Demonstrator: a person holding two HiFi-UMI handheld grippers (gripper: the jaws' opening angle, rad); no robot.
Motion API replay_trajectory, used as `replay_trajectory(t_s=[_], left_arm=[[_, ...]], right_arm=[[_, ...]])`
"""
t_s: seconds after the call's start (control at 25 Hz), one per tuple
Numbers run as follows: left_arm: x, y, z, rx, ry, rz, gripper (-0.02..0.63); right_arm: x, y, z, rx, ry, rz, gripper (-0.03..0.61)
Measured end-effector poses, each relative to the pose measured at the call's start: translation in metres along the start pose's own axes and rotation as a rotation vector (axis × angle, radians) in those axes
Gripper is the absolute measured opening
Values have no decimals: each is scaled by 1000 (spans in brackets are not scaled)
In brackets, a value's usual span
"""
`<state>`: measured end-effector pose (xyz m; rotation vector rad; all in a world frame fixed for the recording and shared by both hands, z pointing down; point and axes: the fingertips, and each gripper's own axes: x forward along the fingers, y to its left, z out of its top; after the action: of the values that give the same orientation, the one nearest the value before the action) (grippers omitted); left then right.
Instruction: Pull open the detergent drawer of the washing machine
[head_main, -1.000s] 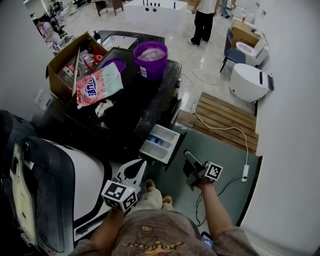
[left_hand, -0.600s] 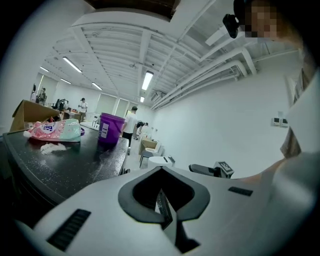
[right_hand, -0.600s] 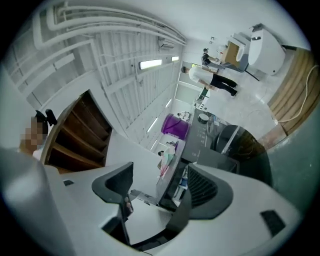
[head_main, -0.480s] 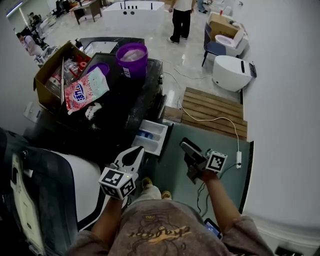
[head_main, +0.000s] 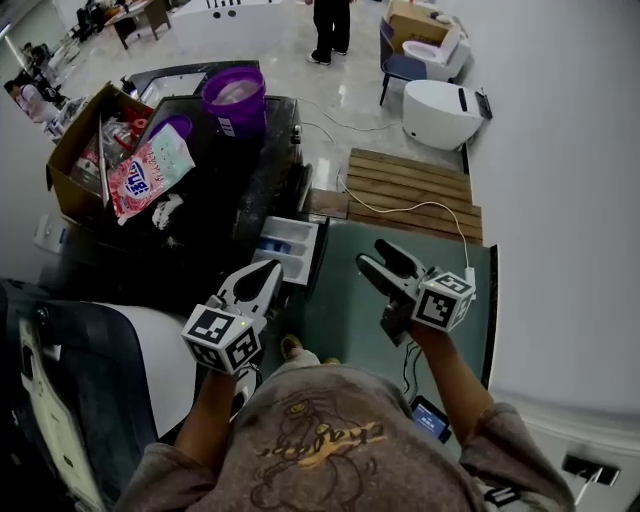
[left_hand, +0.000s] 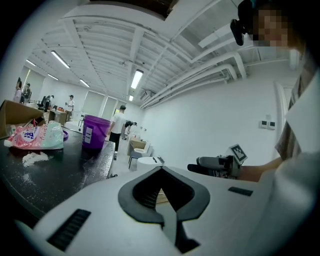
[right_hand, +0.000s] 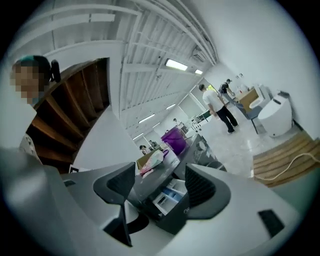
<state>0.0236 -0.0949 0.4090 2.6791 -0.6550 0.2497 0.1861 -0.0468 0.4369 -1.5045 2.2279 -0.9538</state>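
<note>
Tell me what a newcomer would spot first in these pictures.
Probably the white detergent drawer, pulled out of the dark washing machine near the middle of the head view. On the machine's top, farther back, sit a purple bucket and a pink bag. Nearer the person, the left tool is shut, while the right tool holds nothing and its jaws are closing.

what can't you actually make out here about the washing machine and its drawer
Door and controls of the washing machine: head view, front seen almost edge-on from above.
Compartments of the detergent drawer: too small in the head view, blurred in the right gripper view.
Print on the pink bag: head view, too small.
Upper body of the standing person: head view, cut off by the top edge.
</note>
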Motion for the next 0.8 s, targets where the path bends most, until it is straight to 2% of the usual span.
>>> replay_trajectory(t_s=[0.24, 0.4, 0.56, 0.68, 0.8], left_arm=[[0, -7, 13, 61, -19, 4, 20], [-3, -6, 13, 72, -29, 10, 20], [-4, -7, 10, 82, -50, 18, 20], [-3, -9, 6, 100, -60, 11, 20], [-3, -6, 2, 96, -74, 12, 20]], right_arm=[[-13, 29, 6, -255, 22, -34, 249], [-18, 46, 7, -421, 46, -52, 180], [-22, 48, 9, -485, 21, -85, 87], [-23, 43, 3, -525, 23, -109, 41], [-26, 40, 4, -529, -20, -137, 3]])
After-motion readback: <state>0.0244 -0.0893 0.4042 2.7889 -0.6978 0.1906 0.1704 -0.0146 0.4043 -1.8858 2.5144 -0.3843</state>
